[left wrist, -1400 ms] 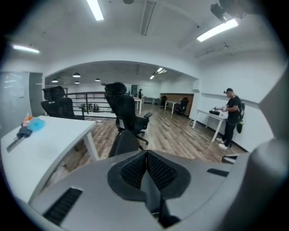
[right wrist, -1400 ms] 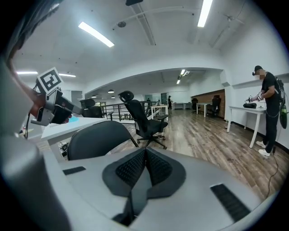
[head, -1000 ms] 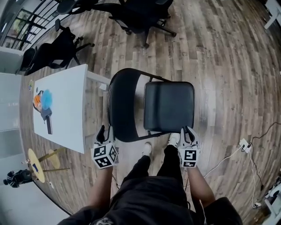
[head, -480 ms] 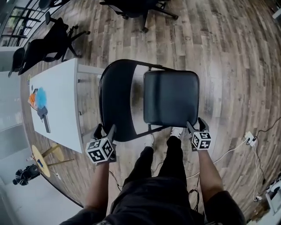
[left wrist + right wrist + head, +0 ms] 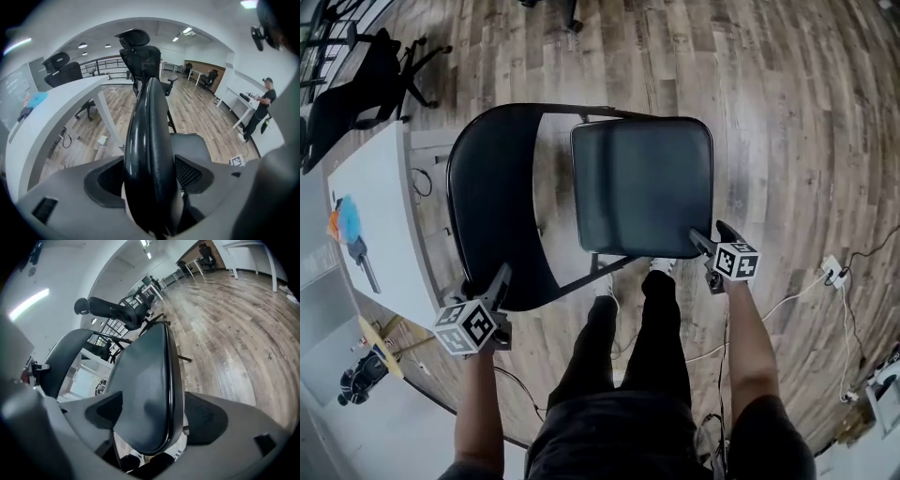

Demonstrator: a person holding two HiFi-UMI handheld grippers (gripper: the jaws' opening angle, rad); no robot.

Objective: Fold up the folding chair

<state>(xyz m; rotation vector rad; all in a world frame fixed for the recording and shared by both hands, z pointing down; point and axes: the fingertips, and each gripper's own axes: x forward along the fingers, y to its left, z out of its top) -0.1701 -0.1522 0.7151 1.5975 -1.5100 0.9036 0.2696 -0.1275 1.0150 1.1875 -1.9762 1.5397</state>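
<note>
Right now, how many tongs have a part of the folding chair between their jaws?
2. The left tongs, open, straddle the backrest's near edge; the right tongs, jaws opening, straddle the seat's near corner. Neither presses on it.

Head view: the counter (image 5: 389, 211) is cut off by the left edge. I cannot identify the items (image 5: 349, 225) on it; they are too small. The legs of the folding chair (image 5: 642, 183) are largely hidden beneath it.

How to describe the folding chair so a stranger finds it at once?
Beside the white table, on the wood floor, the folding chair stands before the person's legs. Unlike the wheeled office chair behind, it has no wheels, only a flat square seat and a curved backrest.
</note>
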